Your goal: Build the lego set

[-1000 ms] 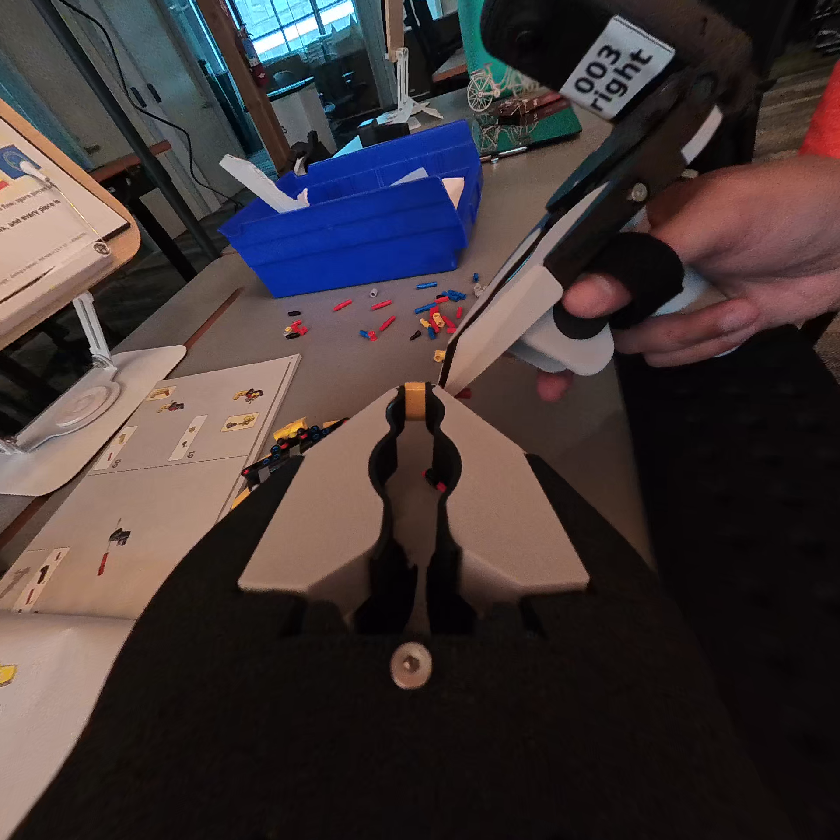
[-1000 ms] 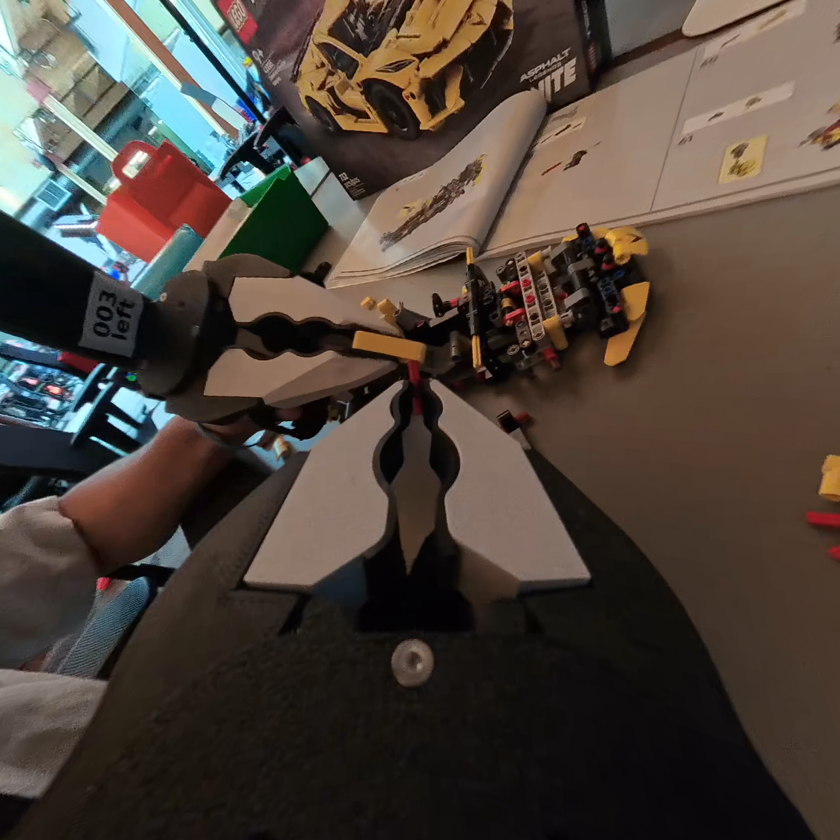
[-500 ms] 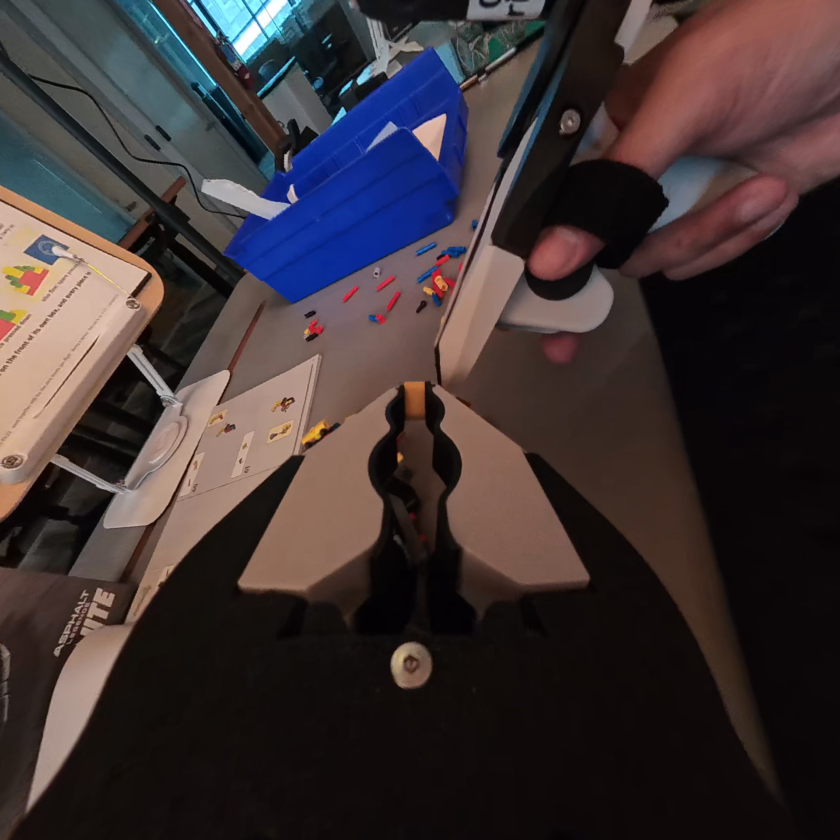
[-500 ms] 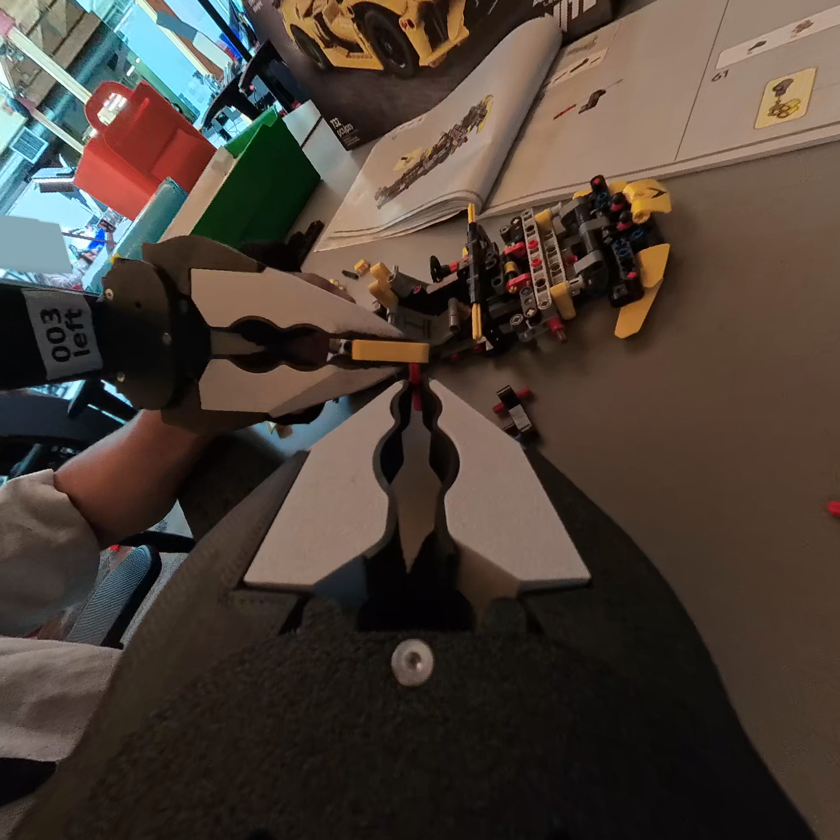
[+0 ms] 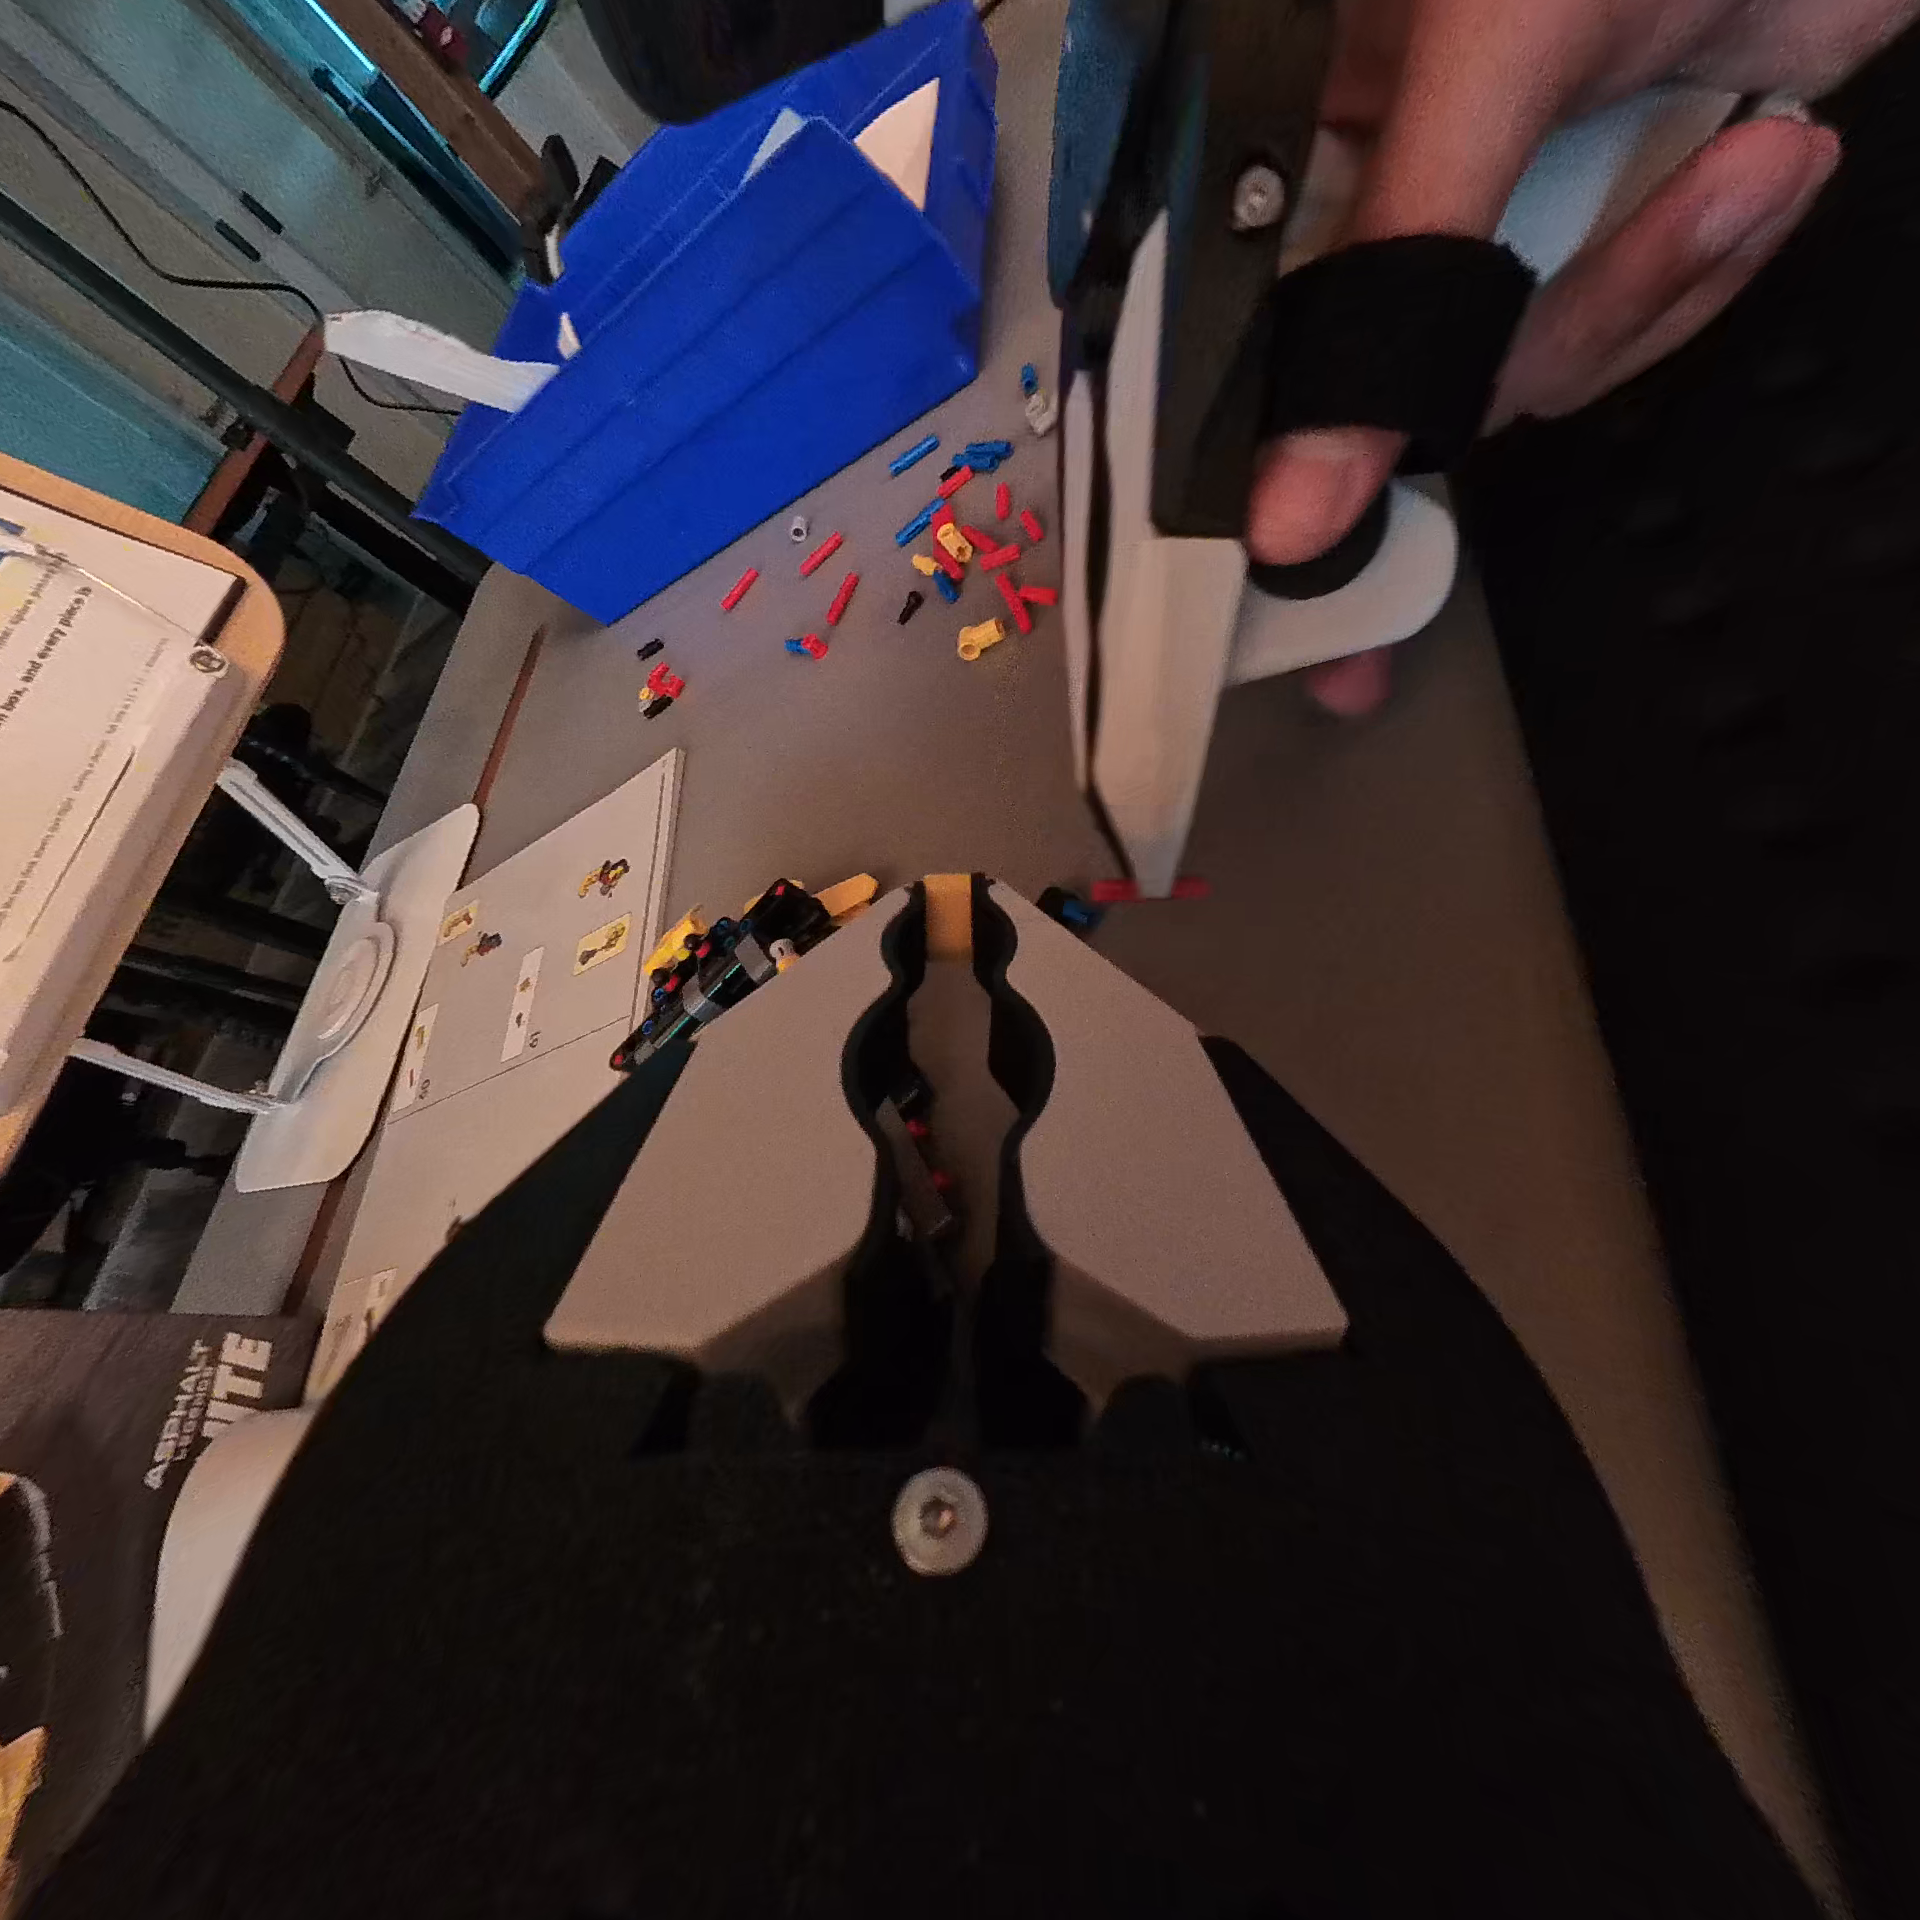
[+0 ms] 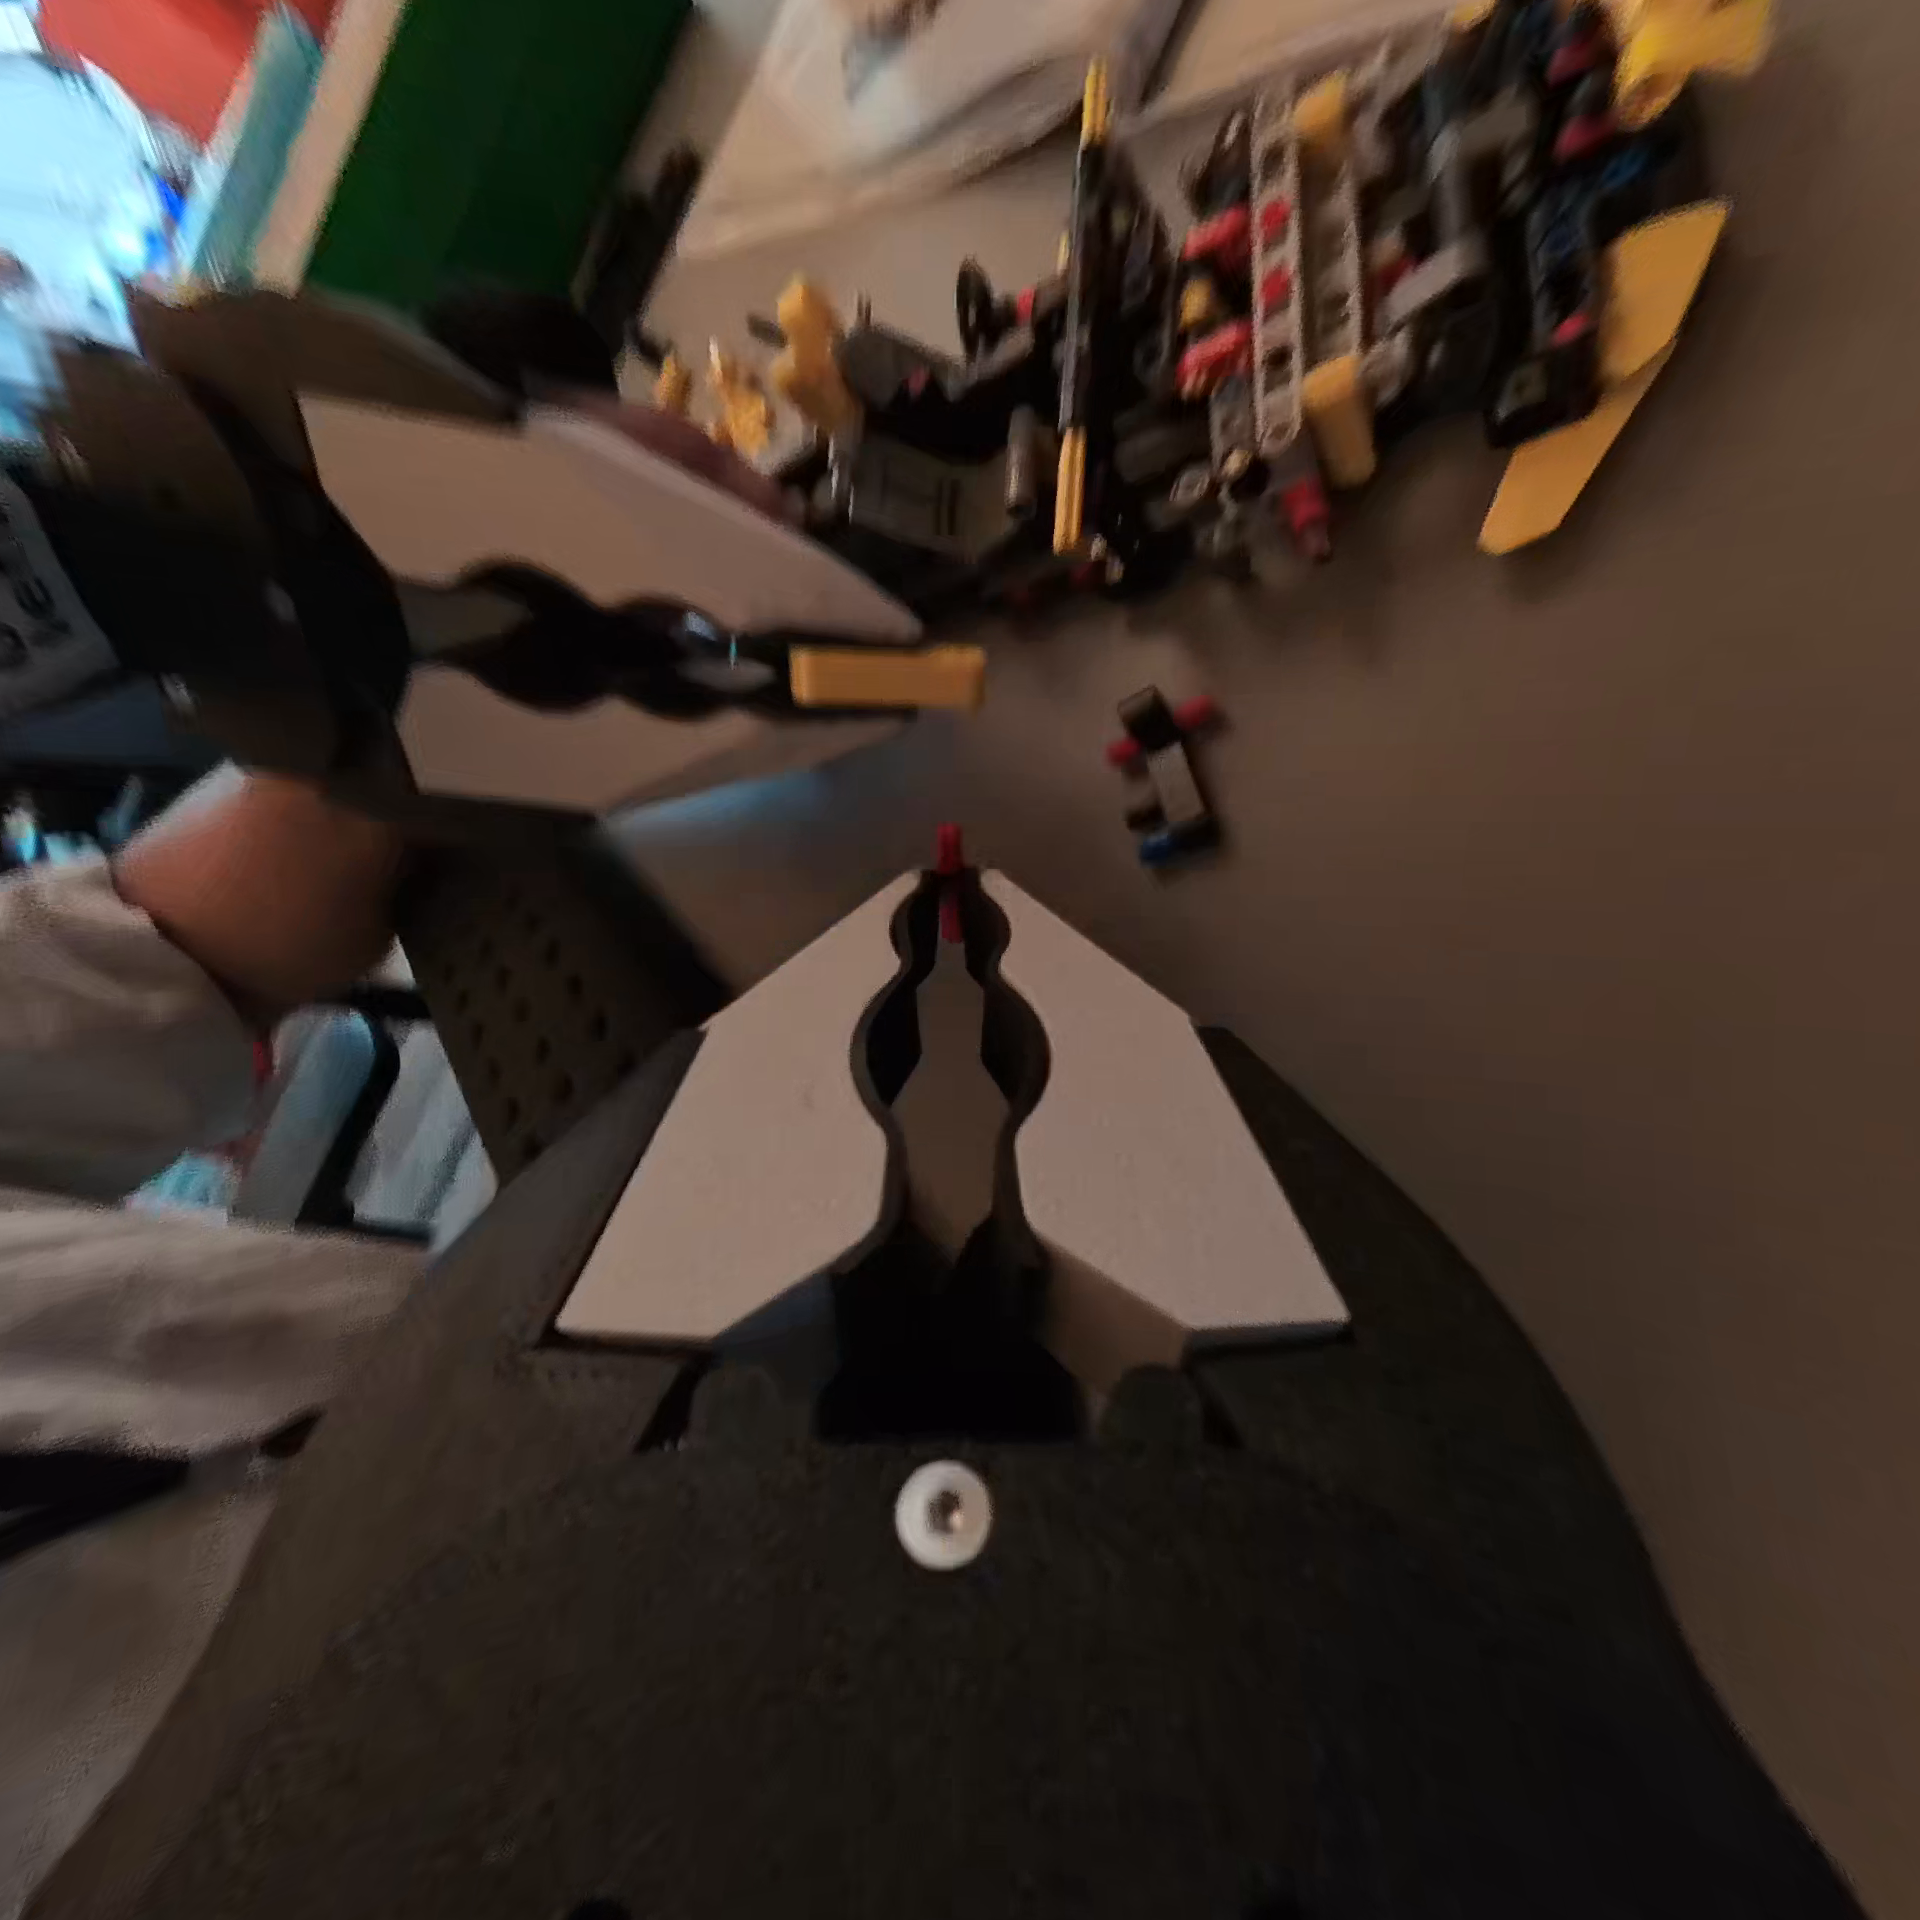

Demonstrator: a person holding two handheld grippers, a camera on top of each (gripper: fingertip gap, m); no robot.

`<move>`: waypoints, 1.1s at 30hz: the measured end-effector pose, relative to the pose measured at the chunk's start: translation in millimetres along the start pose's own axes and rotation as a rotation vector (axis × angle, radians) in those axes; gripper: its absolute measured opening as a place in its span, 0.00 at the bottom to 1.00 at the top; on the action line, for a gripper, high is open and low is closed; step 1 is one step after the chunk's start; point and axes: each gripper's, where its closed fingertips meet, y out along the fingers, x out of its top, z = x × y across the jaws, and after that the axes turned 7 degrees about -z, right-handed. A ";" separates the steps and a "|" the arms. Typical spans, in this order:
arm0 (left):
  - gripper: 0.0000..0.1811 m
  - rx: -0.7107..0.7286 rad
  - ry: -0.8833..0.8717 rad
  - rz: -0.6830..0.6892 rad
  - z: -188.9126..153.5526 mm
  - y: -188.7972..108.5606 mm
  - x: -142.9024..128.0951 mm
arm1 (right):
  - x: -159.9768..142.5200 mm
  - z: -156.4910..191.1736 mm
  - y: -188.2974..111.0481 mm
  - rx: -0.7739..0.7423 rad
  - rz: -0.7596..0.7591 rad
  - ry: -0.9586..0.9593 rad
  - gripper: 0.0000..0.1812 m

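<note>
The red pin (image 6: 947, 883) clamped in the right tool (image 6: 948, 878) could be dropped if misaligned with the yellow beam (image 6: 885, 675) pinched by the left tool (image 5: 948, 894).

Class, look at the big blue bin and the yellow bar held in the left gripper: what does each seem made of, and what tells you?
Big blue bin: likely moulded plastic; uniform colour, ribbed walls, slight sheen. Yellow bar in the left gripper: probably hard plastic, smooth, flat-coloured, crisp-edged, though blurred.
</note>
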 end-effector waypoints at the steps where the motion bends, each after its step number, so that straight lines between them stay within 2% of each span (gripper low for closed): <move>1: 0.05 0.002 -0.016 -0.005 1.5 -0.7 0.3 | -7.1 -3.1 -3.4 -0.012 0.061 -0.028 0.02; 4: 0.05 0.023 -0.040 -0.005 8.2 -2.6 -1.8 | -31.8 -19.6 -24.6 -0.103 0.306 -0.203 0.02; 5: 0.05 0.029 -0.045 -0.005 9.6 -3.0 -2.5 | -34.6 -24.1 -31.2 -0.134 0.347 -0.282 0.02; 7: 0.05 0.029 -0.053 -0.005 10.1 -3.0 -3.1 | -39.4 -35.4 -41.5 -0.200 0.416 -0.430 0.02; 10: 0.05 0.020 -0.049 0.003 7.3 -1.6 -4.8 | -40.3 -44.0 -44.6 -0.222 0.411 -0.570 0.02; 21: 0.05 -0.025 -0.054 -0.020 -4.5 0.5 2.2 | -40.0 -45.9 -45.1 -0.145 0.242 -0.713 0.04; 28: 0.05 -0.068 -0.167 -0.115 -11.1 -0.1 22.7 | -37.6 -47.0 -44.3 -0.153 0.244 -0.703 0.02; 30: 0.05 -0.057 -0.244 -0.174 -4.5 -3.1 32.0 | -19.4 -26.3 -42.9 -0.101 0.127 -0.626 0.02; 33: 0.05 -0.056 -0.376 -0.288 6.3 -10.5 48.0 | 29.3 21.9 -50.9 0.041 -0.138 -0.422 0.02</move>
